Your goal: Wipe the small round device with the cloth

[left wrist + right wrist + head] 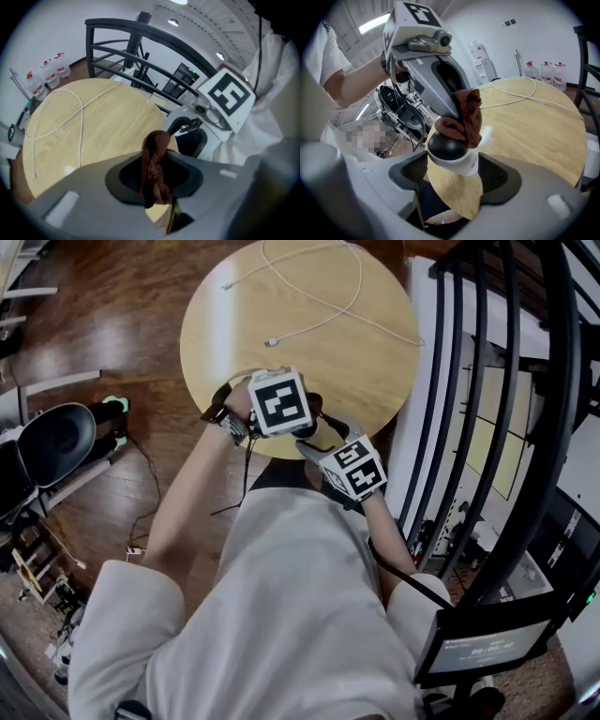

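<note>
Round device clenched in right gripper fingers, left gripper grasping cloth, touching device

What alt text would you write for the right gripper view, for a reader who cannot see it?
The right tool grips a small round device, black on top and white below, while the left tool holds a brown cloth against it. Behind lies a wooden table with a white cable.

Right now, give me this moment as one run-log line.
left gripper: shut on cloth | right gripper: shut on small round device | contact: cloth on its dark top | place: over table edge
</note>
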A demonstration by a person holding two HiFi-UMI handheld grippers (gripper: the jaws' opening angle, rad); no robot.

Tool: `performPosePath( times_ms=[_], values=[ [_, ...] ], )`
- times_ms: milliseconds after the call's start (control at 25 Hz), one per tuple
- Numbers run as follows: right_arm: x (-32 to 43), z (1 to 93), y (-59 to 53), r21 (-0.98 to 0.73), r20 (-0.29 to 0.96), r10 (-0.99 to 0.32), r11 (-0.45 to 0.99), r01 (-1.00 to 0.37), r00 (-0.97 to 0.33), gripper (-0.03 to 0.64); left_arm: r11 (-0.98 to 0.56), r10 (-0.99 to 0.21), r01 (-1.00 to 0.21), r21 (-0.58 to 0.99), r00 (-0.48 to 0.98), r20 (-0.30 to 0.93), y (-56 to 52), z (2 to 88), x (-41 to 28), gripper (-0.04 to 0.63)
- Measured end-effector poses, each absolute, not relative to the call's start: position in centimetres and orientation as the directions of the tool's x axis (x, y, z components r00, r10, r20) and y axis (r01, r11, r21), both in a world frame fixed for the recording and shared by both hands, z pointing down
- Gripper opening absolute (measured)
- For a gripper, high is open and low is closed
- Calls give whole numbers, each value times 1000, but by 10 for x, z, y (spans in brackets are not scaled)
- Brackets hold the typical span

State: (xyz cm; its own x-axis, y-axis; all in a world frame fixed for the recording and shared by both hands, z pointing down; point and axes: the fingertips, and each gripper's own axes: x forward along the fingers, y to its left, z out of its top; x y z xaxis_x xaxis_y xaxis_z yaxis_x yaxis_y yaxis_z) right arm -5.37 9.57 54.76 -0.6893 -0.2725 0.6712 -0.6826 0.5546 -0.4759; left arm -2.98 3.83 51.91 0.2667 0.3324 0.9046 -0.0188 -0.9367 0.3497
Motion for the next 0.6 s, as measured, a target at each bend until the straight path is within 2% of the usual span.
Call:
performPosePath(
  times_ms=[320,600],
  values=[
    [-60,544,101,-490,663,-273,545,-680,-697,337,-875,476,-3,484,178,861,44,546,-27,104],
    [-63,542,103,-491,666,-263,550,-675,-698,345,-864,498,-10,503,120,859,47,575,-27,103]
  ],
)
